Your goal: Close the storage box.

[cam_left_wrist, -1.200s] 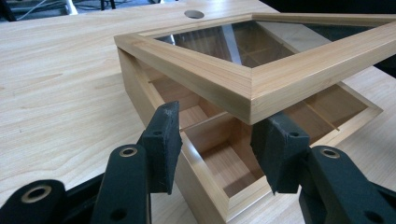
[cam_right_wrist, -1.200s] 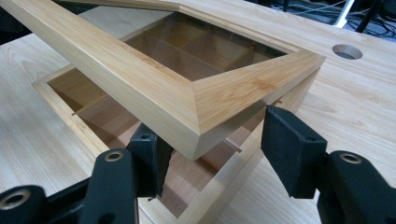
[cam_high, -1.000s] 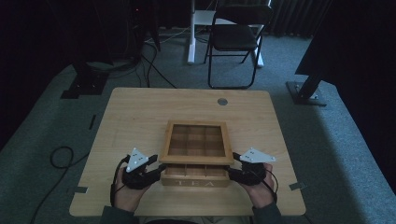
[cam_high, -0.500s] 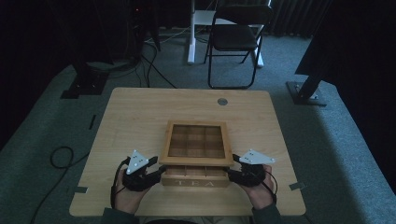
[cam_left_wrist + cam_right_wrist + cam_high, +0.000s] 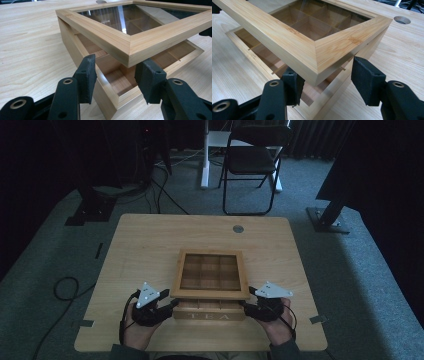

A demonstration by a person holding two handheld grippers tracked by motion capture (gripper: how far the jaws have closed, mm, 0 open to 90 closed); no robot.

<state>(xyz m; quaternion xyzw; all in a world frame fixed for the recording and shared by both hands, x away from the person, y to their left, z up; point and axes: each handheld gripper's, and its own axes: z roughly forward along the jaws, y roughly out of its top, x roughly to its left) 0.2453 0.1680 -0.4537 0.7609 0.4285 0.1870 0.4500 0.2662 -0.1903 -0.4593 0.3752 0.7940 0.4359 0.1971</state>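
Here the lid [image 5: 210,274] of the tea box [image 5: 209,311] is sitting partly raised, hinged at the far edge and tilting up at the near one, with the box resting near the front edge of the tabletop [image 5: 145,245]. In the left tool's [image 5: 115,75] view, the lid's near corner is hanging between the two jaws, one jaw standing left of the box wall and the other tucked under the lid's front edge; the jaws are standing wide and are not clamping anything, so the lid seems to be resting on a jaw rather than being pinched. The right tool [image 5: 325,80] is doing much the same at the other near corner: one jaw is sitting beneath the lid's underside, the other is standing clear to the side, and I cannot see pads pressing from both sides. Judging from this, the chief risk is the lid slipping off these narrow supports and slamming down, which could jar the glass pane [image 5: 125,17] or shove the box. If one hand is rising faster than the other, the lid is likely to twist and strain its hinges. A jaw inside the open gap could also be trapped against a divider [image 5: 308,23]. The box itself is light and unheld, so upward force may be lifting or sliding it toward the tabletop's edge.
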